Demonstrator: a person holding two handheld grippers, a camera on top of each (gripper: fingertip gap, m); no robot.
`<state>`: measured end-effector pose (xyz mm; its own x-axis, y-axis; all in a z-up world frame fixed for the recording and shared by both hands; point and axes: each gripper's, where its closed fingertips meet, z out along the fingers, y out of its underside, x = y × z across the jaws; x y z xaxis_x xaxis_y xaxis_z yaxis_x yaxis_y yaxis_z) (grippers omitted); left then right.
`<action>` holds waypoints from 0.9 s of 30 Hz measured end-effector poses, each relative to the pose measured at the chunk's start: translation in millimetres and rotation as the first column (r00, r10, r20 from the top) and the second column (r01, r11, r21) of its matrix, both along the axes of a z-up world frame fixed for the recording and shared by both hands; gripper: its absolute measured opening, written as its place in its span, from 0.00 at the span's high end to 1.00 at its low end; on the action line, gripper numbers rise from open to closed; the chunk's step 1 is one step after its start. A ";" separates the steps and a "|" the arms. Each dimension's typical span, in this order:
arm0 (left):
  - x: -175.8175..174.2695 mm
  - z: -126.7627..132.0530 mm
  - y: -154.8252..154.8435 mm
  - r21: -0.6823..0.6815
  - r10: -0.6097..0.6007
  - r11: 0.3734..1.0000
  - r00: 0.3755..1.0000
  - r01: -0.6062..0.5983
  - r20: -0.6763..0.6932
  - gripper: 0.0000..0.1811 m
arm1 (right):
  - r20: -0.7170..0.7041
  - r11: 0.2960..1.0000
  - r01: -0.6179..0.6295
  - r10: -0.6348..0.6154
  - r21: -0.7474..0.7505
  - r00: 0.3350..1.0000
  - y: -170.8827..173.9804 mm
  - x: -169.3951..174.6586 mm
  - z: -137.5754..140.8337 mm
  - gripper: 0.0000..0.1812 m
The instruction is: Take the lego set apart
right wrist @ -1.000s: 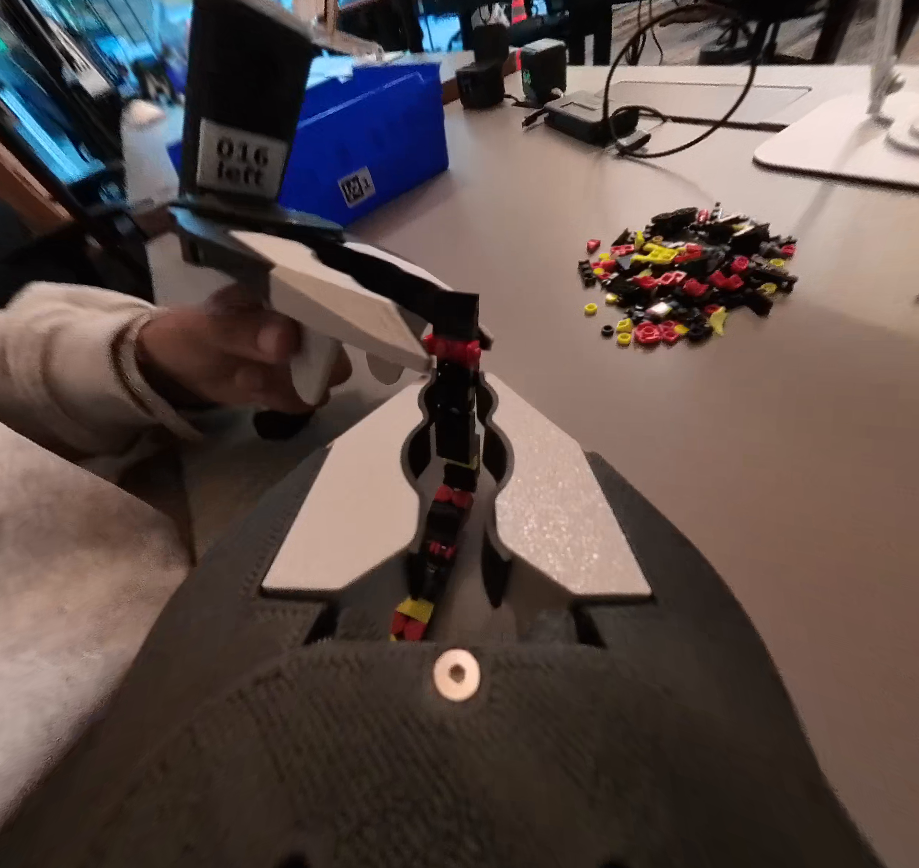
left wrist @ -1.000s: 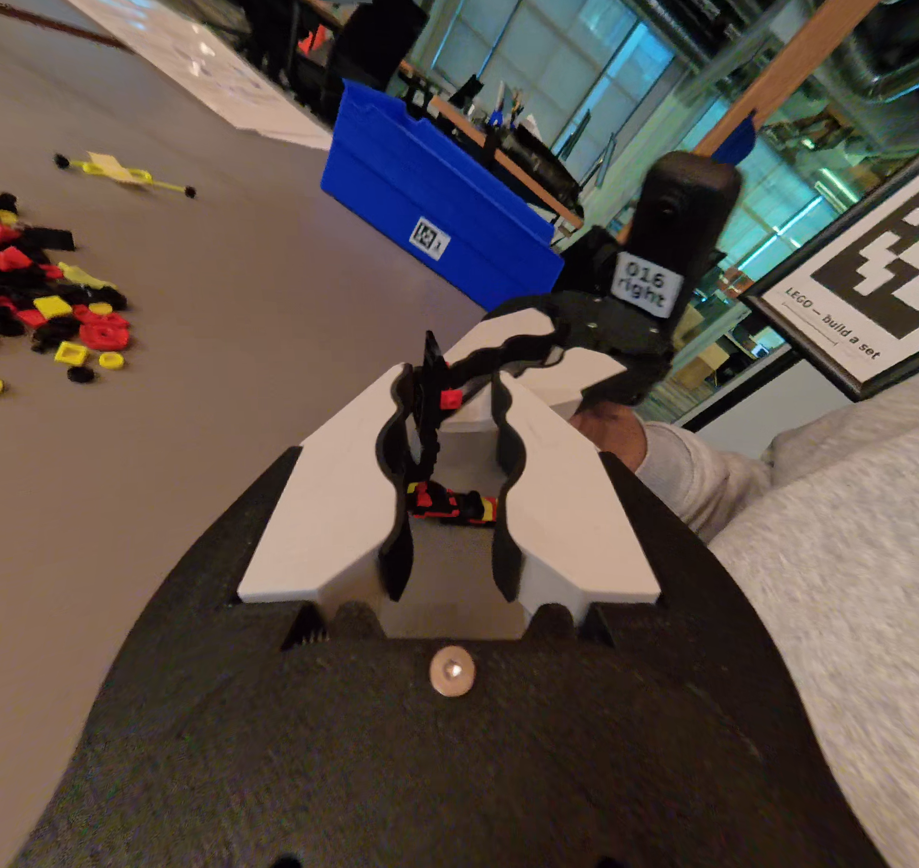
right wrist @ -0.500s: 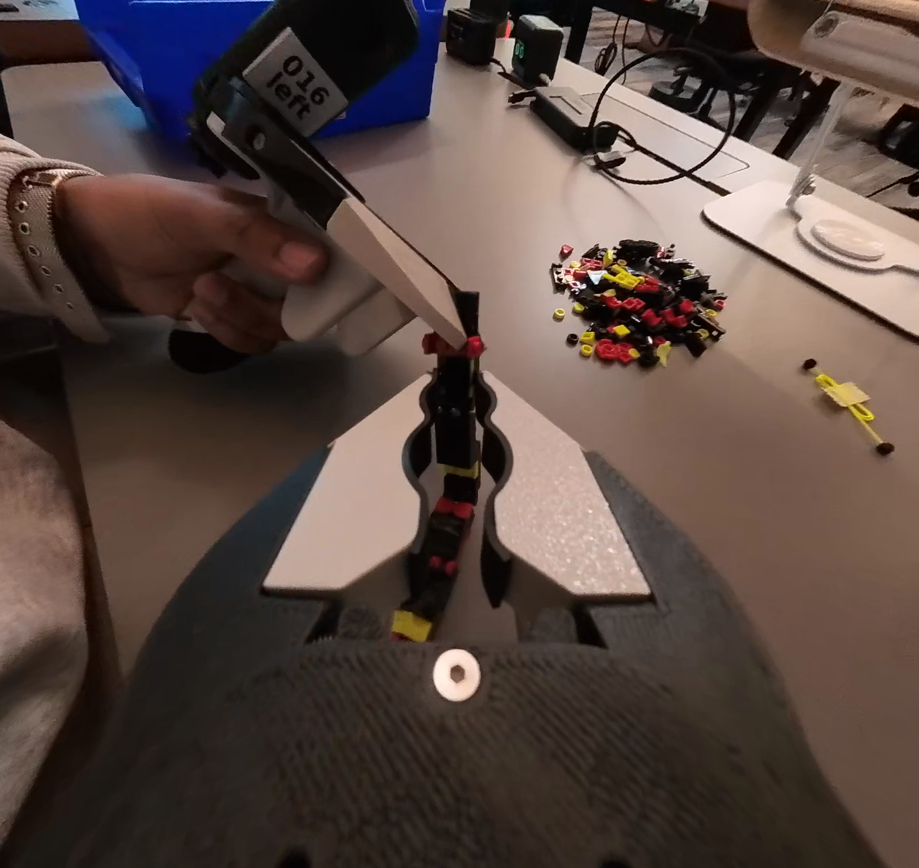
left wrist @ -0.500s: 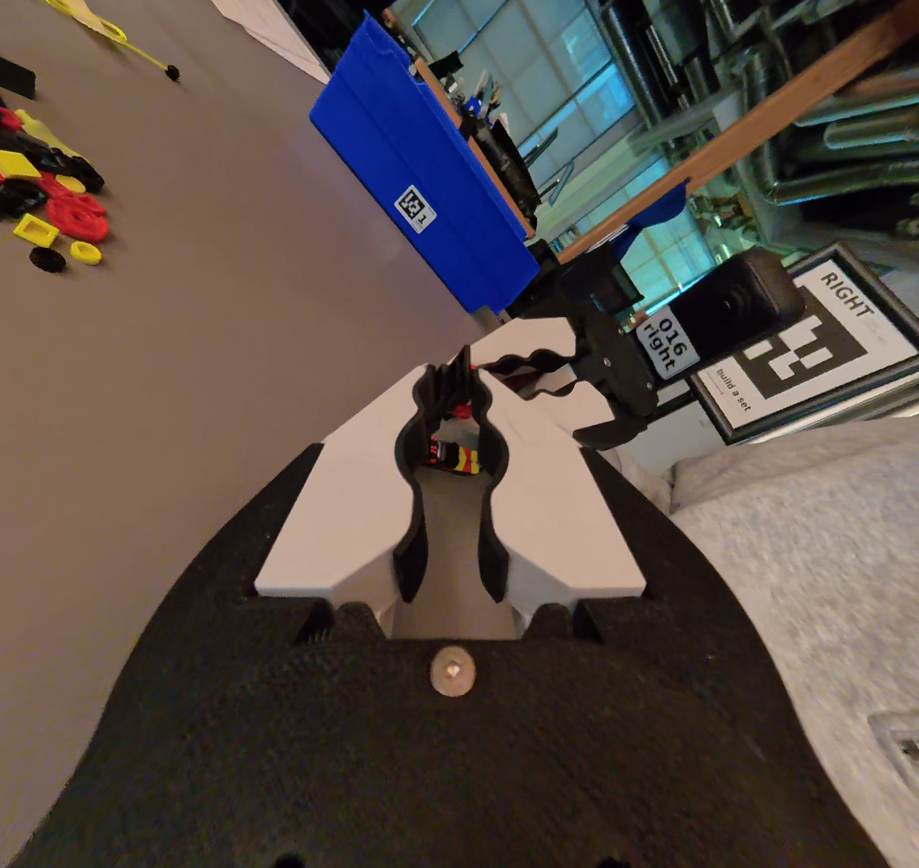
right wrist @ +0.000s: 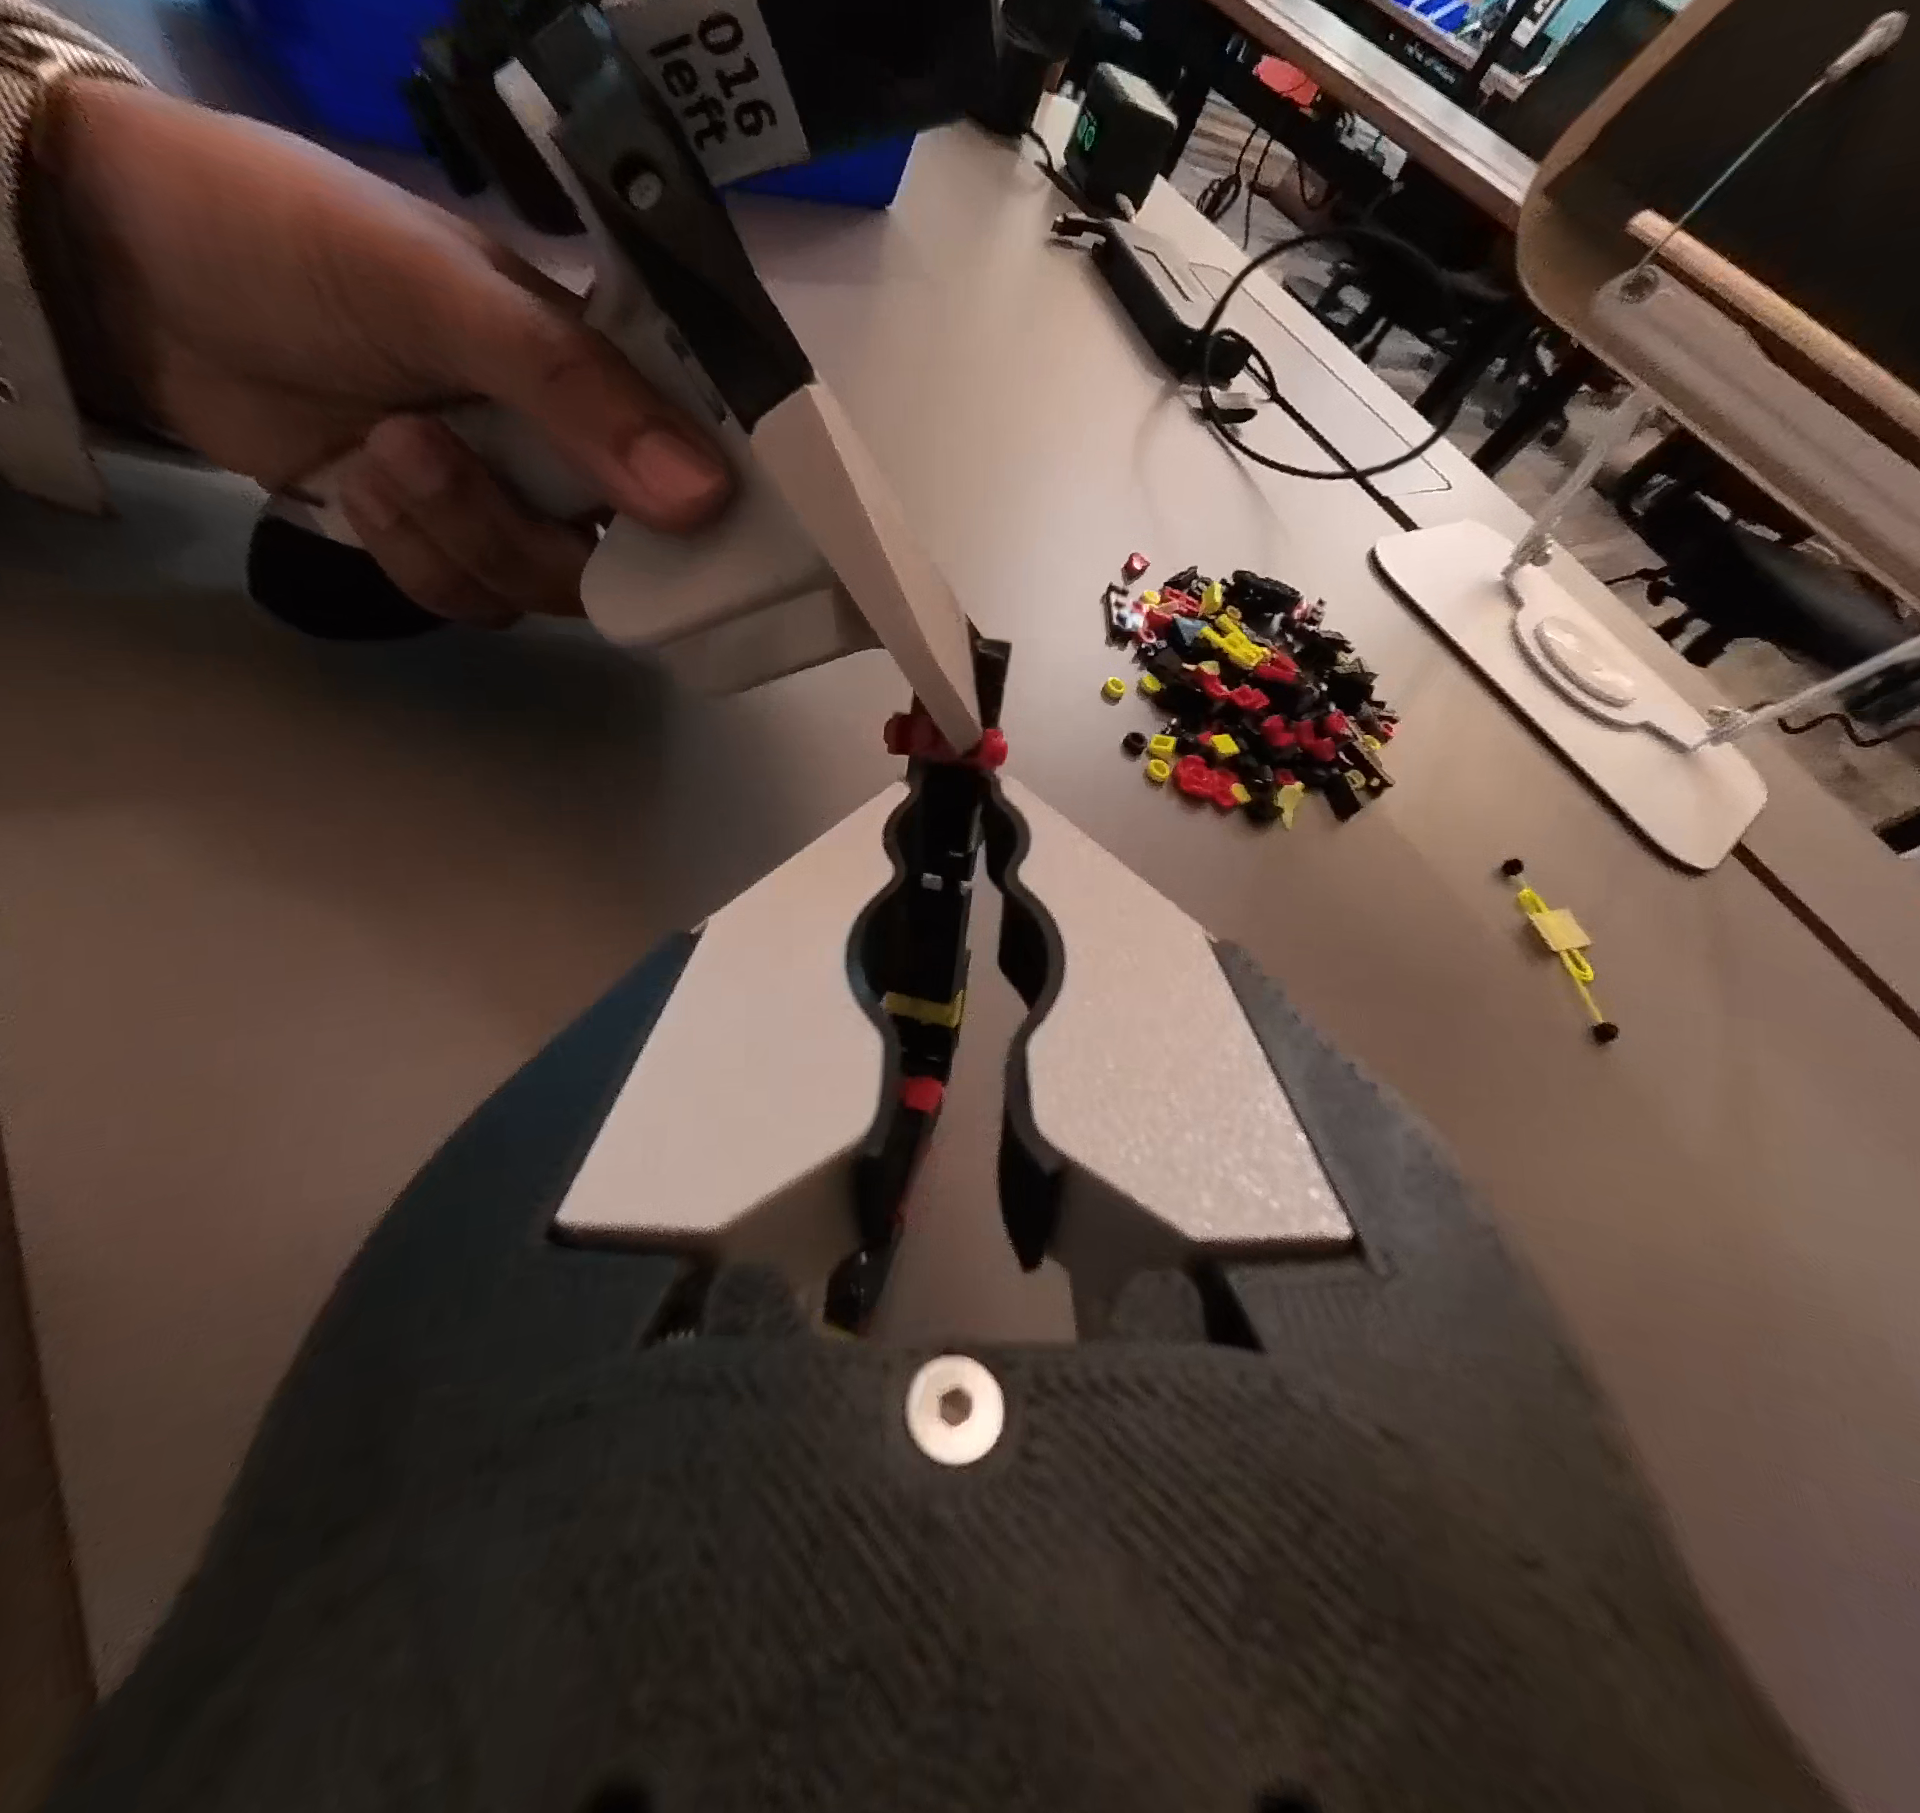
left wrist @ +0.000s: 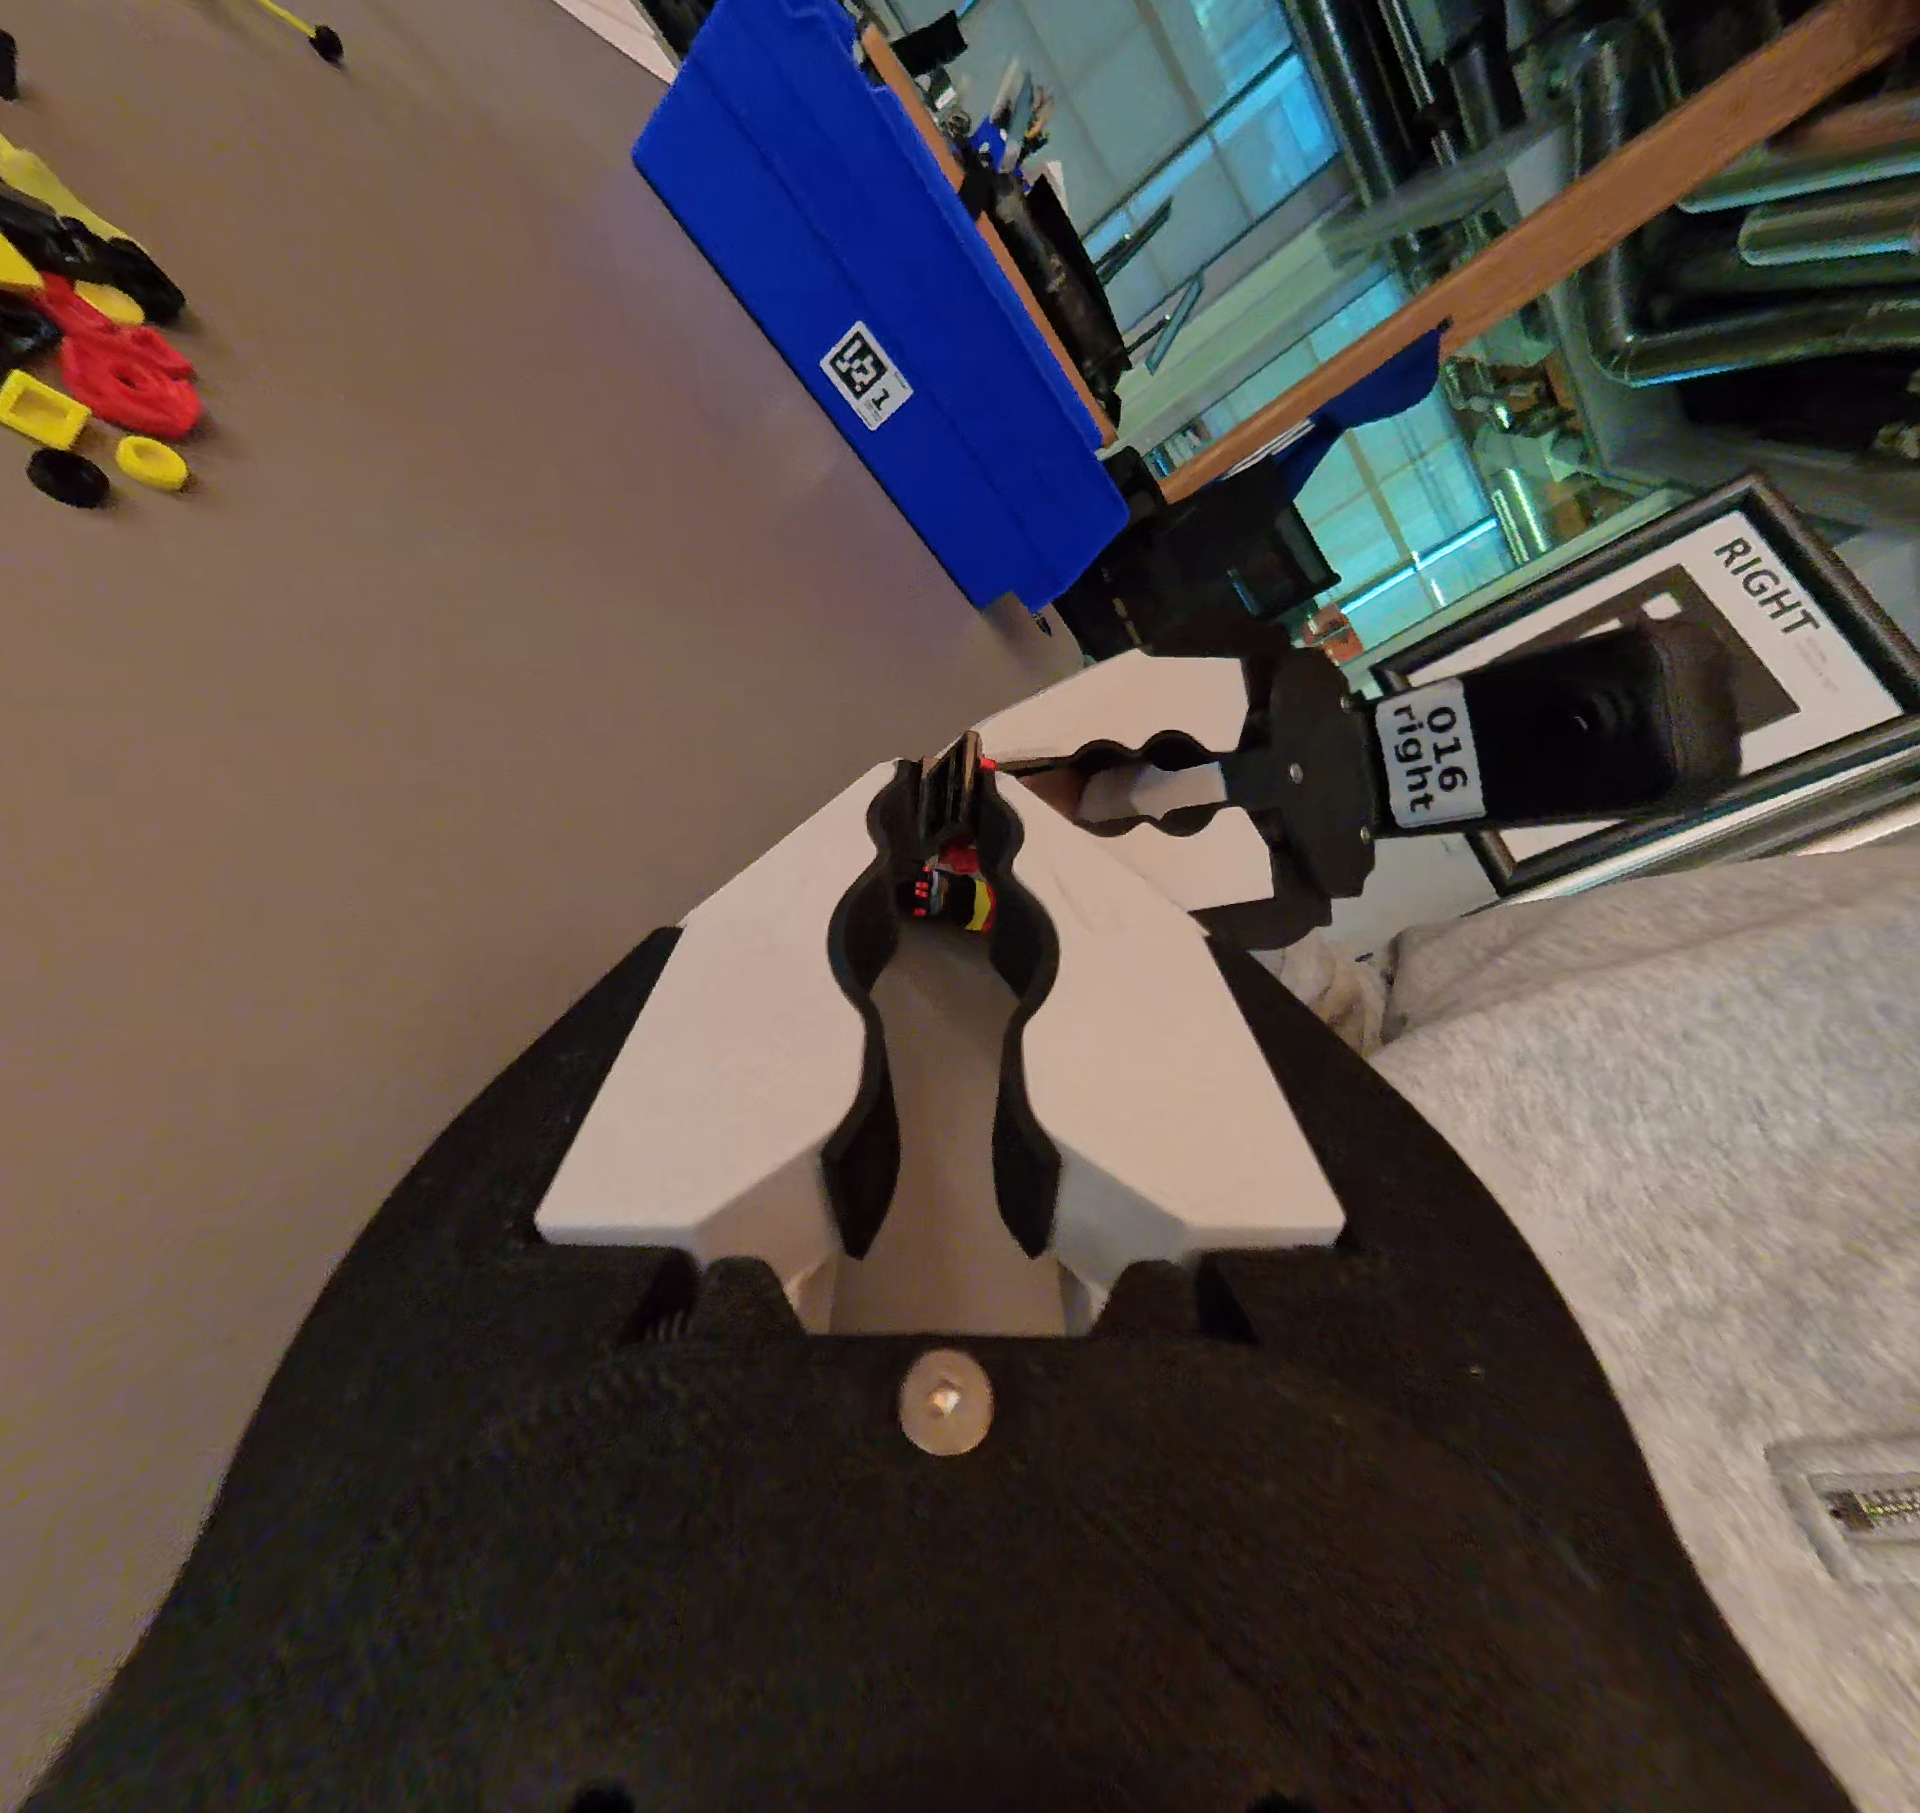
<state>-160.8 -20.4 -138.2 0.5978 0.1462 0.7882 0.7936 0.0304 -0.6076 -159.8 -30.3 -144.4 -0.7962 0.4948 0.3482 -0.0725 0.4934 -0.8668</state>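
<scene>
Above the desk [right wrist: 1351, 1244], the right gripper [right wrist: 951, 807] clamps the black lego set [right wrist: 930, 932] lengthwise, while the left gripper [left wrist: 948, 792] pinches its far end; loose pieces [right wrist: 1247, 703] lie beyond.

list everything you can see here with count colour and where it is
lego assembly: 1, black with red and yellow, held between both grippers
loose lego pieces: a pile, black, red, yellow, on the table
yellow axle piece: 1, right of the pile
bin: 1, blue, far table edge
white base: 1, right edge
cables: black, behind the pile
left gripper: shut on the assembly's tip
right gripper: shut on the assembly
</scene>
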 end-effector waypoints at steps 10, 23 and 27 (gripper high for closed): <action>-6.4 2.8 4.8 0.014 0.076 0.997 0.997 -0.076 -0.027 0.95 | 0.038 0.995 0.080 -0.082 0.063 0.996 8.1 -2.5 6.8 0.97; -48.3 -12.7 -48.3 -0.103 0.241 0.965 0.971 -0.240 -0.010 0.93 | 0.382 0.765 0.110 0.187 -0.635 0.905 32.0 -10.5 48.8 0.97; -58.1 -14.8 -57.0 -0.126 0.295 0.946 0.955 -0.298 -0.041 0.75 | 0.453 0.644 0.168 0.307 -0.746 0.837 38.9 -15.9 50.5 0.98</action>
